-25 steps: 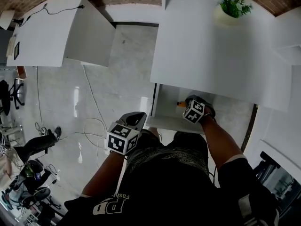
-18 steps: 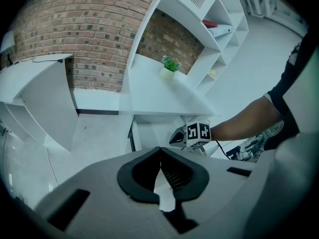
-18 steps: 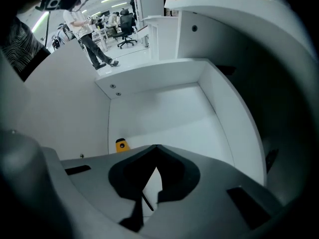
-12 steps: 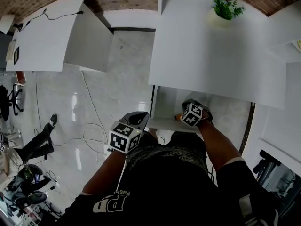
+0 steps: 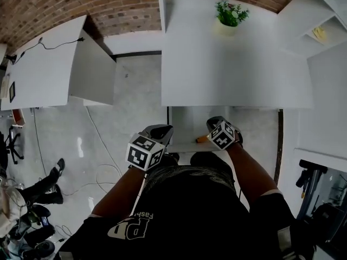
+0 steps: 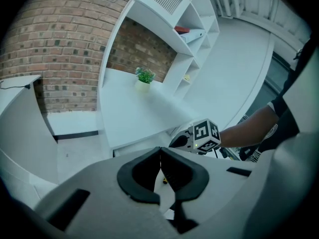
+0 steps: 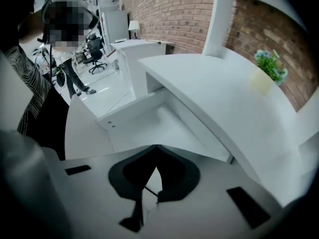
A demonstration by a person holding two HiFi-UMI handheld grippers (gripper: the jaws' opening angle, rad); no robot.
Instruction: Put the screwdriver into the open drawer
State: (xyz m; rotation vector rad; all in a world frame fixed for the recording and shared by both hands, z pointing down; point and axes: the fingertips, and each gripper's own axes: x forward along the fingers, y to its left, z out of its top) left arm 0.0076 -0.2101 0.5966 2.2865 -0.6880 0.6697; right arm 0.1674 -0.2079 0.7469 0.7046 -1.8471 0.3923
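Observation:
The open drawer point(image 5: 187, 124) juts out from under the white desk point(image 5: 233, 64). The screwdriver's orange handle point(image 5: 201, 138) shows near the drawer's front edge, just left of my right gripper point(image 5: 216, 122). In the right gripper view that gripper point(image 7: 156, 147) hangs above the drawer point(image 7: 149, 126), pointing steeply down, its jaws shut with nothing showing between the tips. My left gripper point(image 5: 162, 130) is held to the left of the drawer, jaws shut and empty. In the left gripper view, the left gripper point(image 6: 160, 151) faces the right gripper's marker cube point(image 6: 205, 136).
A potted plant point(image 5: 230, 14) stands at the back of the desk. White shelves point(image 5: 317, 15) are at the right, another white desk point(image 5: 43, 64) at the left. Cables point(image 5: 103, 140) trail over the tiled floor. A person point(image 7: 45, 83) stands close on the left.
My right gripper has lifted up out of the drawer, still shut. The left gripper has risen a little as well. The head view has swung so the desk sits more central.

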